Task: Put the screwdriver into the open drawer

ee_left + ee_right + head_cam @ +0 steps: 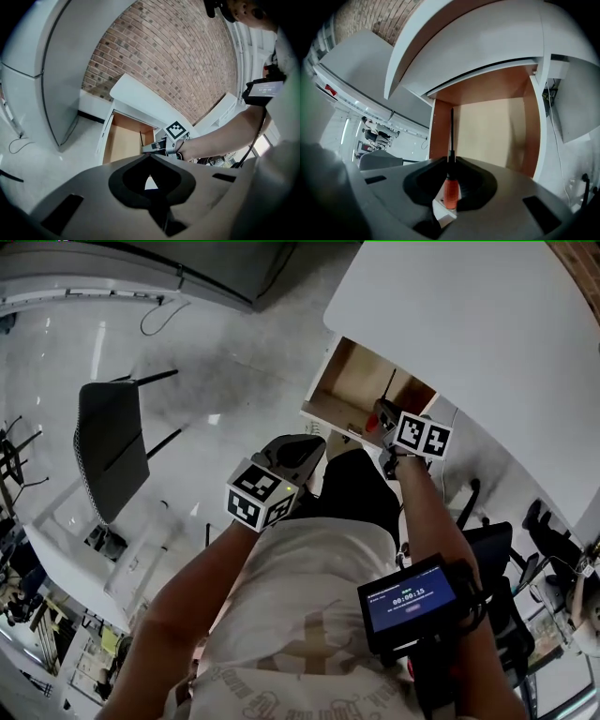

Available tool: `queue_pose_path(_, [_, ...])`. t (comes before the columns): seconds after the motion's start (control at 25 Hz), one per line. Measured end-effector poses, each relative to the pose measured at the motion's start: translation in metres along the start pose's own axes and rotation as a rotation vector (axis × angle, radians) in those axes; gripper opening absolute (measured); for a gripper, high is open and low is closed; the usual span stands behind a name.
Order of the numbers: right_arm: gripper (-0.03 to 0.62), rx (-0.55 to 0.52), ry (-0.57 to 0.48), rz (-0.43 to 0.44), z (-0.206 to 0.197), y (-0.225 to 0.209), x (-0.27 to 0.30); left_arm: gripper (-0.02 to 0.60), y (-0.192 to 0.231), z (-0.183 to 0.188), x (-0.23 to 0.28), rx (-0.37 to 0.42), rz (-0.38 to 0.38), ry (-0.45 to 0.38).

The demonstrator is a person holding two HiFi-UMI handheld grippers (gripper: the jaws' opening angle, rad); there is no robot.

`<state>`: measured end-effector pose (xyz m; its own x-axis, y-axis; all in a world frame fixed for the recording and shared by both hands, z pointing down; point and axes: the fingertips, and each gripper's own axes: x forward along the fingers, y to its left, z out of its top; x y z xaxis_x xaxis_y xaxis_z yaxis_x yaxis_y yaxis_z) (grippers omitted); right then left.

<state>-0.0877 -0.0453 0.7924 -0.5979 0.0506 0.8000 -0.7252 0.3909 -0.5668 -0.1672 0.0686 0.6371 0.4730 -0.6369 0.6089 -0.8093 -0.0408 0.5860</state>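
Screwdriver (450,191), orange-handled, sits clamped between the jaws of the right gripper (451,161). Its dark shaft points into the open drawer (487,131), close to the drawer's left wall. Whether the tip touches the wood cannot be told. In the head view the handle is hidden behind that gripper. The left gripper (150,157), jaws together on nothing, hovers by the person's torso, short of the white desk (469,324). A grey chair (111,451) stands well apart.

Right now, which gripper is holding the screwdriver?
The right gripper: its jaws clamp the orange-handled screwdriver, aimed at the open drawer. The left gripper is shut on nothing.
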Motion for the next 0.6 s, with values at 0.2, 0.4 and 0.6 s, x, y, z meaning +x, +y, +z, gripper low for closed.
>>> queue_pose_path(0.2, [0.069, 0.036, 0.010, -0.009, 0.000, -0.014, 0.018, 0.020, 0.015, -0.011, 0.002, -0.043, 0.022, -0.002])
queue_pose_path(0.4, [0.069, 0.058, 0.022, -0.020, 0.001, -0.027, 0.038, 0.020, 0.026, -0.021, 0.011, -0.074, 0.028, 0.001])
queue_pose_path(0.6, [0.069, 0.073, 0.035, -0.032, -0.001, -0.038, 0.053, 0.020, 0.031, -0.026, 0.019, -0.097, 0.023, -0.005])
